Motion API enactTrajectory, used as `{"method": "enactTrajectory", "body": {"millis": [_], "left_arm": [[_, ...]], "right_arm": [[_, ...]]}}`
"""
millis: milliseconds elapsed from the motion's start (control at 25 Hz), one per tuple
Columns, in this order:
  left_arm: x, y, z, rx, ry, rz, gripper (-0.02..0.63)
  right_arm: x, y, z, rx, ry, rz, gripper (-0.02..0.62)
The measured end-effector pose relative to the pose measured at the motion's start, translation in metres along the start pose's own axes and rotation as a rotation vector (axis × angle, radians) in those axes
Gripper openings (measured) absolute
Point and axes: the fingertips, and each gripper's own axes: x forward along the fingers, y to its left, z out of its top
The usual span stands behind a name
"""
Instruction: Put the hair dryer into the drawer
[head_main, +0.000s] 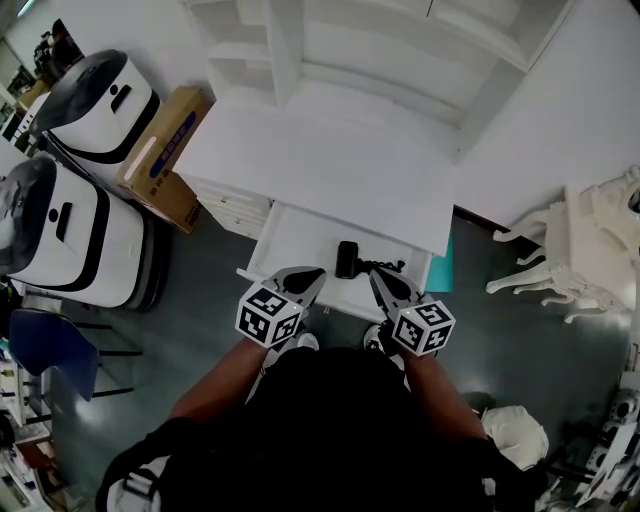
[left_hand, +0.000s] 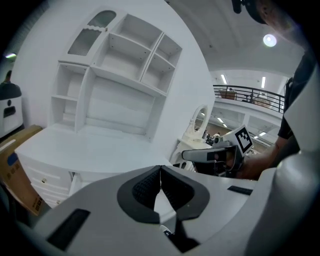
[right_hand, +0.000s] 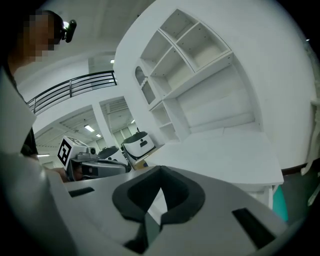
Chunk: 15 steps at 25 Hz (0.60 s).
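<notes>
White desk (head_main: 330, 160), with the drawer (head_main: 300, 245) under its front edge pulled open. We note the black hair dryer (head_main: 347, 260) lying inside the drawer, toward its right half, with its black cord (head_main: 386, 266) bunched just beside it and also inside.

The left gripper (head_main: 312, 277) and right gripper (head_main: 380, 280) hover over the drawer's near edge, apart from the dryer. Each gripper view shows the pads pressed together with nothing between them.

We judge the placing step done and both claws free. If the drawer is to be closed, the next move calls for a level push on its front with the closed tips, keeping the cord inside.

Writing: the cardboard box (head_main: 165, 150) left of the desk carries a blue label, too small to read. The gripper cubes bear only black-and-white square markers. We can read no brand anywhere.
</notes>
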Motion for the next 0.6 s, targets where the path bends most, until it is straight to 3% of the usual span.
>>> {"method": "enactTrajectory", "body": {"millis": [600], "left_arm": [[-0.005, -0.008, -0.009, 0.058, 0.032, -0.089, 0.011]], "right_arm": [[-0.015, 0.023, -0.012, 0.023, -0.028, -0.045, 0.026]]}}
